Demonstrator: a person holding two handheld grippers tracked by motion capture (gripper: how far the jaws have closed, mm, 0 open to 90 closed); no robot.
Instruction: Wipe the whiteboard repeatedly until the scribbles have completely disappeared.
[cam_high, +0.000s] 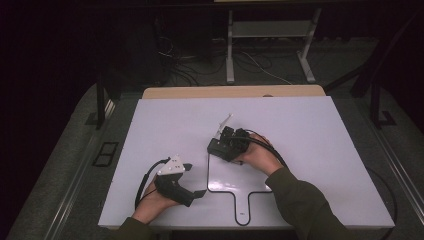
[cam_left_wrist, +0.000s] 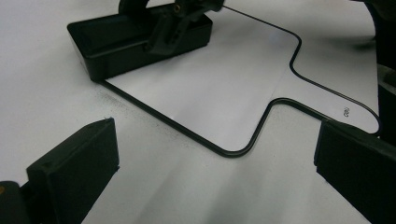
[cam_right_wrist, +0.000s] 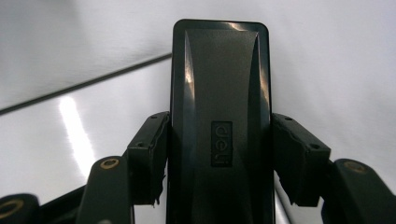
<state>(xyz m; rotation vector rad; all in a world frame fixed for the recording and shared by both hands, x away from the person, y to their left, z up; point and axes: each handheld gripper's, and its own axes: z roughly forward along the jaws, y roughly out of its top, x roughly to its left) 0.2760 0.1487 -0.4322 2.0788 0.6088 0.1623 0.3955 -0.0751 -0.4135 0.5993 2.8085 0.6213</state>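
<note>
The right gripper (cam_high: 223, 143) is clamped across the narrow sides of a black box (cam_right_wrist: 219, 121), whose long axis runs straight ahead between the jaws. The box rests at the far left corner of the white board (cam_high: 235, 180) on the counter (cam_high: 310, 150). The left gripper (cam_high: 192, 192), wide open and empty, waits nearer the board's handle.

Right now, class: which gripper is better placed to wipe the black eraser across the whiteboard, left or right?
Right. The right gripper is already shut on the black eraser, which sits on the whiteboard. The left gripper stands open and empty off the board's left edge.
</note>
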